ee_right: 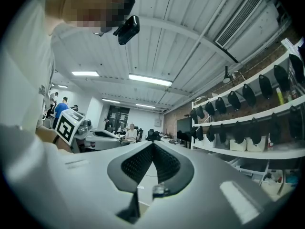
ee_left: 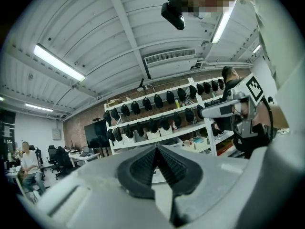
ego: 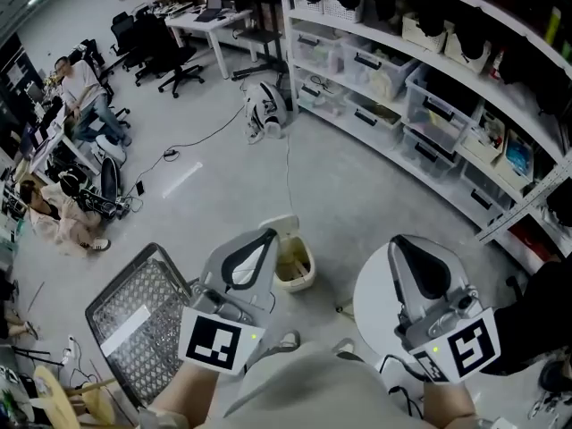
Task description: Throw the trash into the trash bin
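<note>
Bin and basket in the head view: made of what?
Bin: likely plastic, cream, smooth with a slight sheen; moulded walls and flip lid. Basket: metal wire mesh, grey, maybe coated or plated; open see-through grid.

Bright ceiling strip lights (ee_left: 59, 62), strong fisheye edges

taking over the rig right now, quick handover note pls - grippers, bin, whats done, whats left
Left gripper: jaws shut tip to tip, nothing between them.
Right gripper: jaws shut, also empty.
Trash bin: small cream bin on the floor just ahead of the left gripper, lid tipped up, opening exposed.
Done: neither gripper carries trash. What lies inside the bin cannot be made out.
Left: no clear piece of trash shows in any view, so probably find one, grip it and drop it into the bin.
</note>
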### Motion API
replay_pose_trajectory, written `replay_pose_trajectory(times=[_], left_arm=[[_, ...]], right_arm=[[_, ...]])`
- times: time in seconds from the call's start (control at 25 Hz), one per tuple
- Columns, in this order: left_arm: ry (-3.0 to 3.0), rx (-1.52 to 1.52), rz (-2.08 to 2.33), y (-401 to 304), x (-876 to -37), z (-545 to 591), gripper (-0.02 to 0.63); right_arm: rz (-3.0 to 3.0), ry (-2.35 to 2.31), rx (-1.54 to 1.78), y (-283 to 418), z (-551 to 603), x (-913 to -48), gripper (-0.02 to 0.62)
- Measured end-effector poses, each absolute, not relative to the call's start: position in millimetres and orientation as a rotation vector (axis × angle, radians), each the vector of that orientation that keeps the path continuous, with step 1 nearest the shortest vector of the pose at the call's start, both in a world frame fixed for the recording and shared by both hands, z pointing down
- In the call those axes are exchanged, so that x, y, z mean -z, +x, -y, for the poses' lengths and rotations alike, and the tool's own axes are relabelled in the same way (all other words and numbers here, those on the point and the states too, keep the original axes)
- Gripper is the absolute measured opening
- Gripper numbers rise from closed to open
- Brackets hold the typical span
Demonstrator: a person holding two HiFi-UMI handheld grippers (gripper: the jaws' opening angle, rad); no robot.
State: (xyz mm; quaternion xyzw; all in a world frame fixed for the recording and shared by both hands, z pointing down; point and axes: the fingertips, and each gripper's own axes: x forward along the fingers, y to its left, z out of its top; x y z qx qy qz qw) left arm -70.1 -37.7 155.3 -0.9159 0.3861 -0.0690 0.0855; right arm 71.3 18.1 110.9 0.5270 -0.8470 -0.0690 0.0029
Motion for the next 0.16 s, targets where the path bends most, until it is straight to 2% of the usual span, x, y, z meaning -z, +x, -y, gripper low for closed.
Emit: replay_pose_trajectory(times=[0.16], left_arm=[[-2.744, 0.200, -1.156, -72.3, -153.9, 41.1, 0.003]], right_arm=[[2.653, 1.662, 0.226, 71.8, -14.0, -106.8, 0.004]])
